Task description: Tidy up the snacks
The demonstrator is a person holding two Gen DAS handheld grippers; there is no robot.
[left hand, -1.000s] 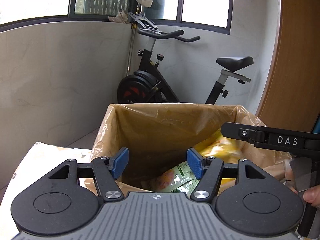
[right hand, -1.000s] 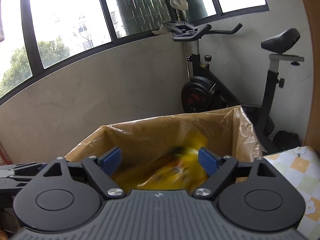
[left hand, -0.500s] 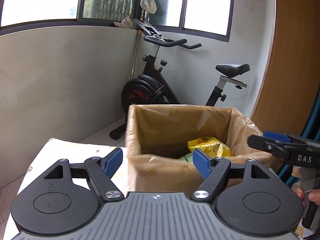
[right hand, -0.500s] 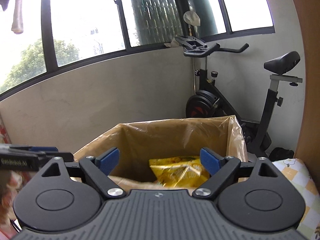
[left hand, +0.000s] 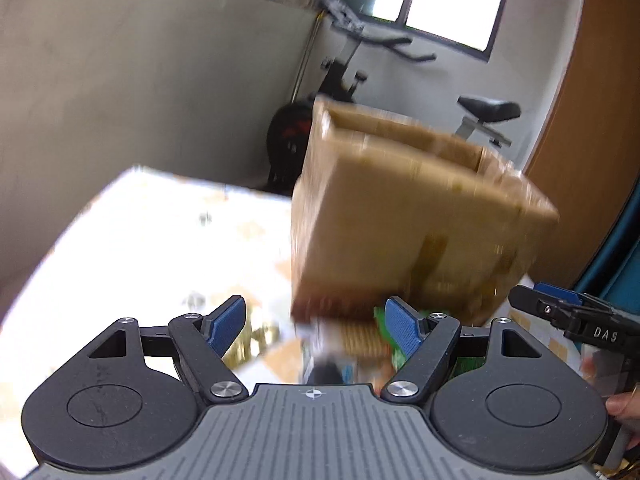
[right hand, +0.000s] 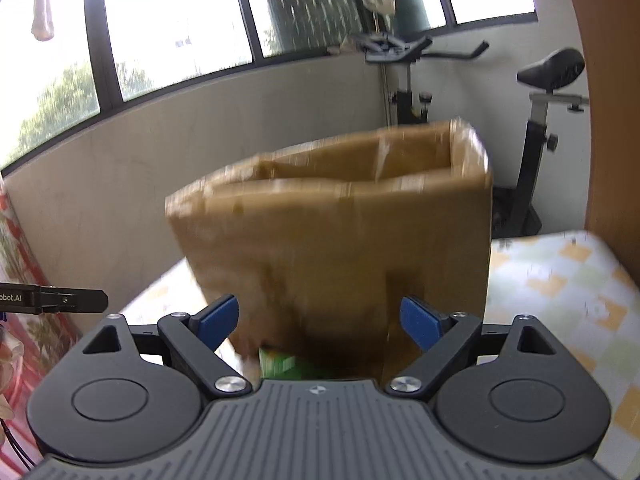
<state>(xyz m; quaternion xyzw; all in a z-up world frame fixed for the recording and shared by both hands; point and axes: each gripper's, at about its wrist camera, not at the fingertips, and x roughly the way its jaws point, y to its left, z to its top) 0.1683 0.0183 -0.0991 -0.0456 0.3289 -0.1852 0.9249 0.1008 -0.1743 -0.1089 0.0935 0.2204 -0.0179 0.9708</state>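
Note:
A brown cardboard box [left hand: 412, 216] lined with clear plastic stands on the table; it also shows in the right wrist view [right hand: 340, 240]. Both views are motion-blurred. My left gripper [left hand: 314, 324] is open and empty, low in front of the box's near left corner. A green snack pack [left hand: 384, 344] lies on the table by the box's foot, under that gripper. My right gripper [right hand: 320, 318] is open and empty in front of the box's near side, with a green pack [right hand: 280, 364] below it. The box's contents are hidden.
The table has a white, yellow-checked cloth [right hand: 560, 280]. An exercise bike [right hand: 532, 120] stands behind the box by the wall. A wooden panel [left hand: 592, 128] is at the right. The other gripper's finger [left hand: 576, 316] shows at the right edge of the left wrist view.
Both grippers have pulled back from over the box and dropped lower. The yellow snack bag that fell into the box is now out of sight; the box's outer side fills the views.

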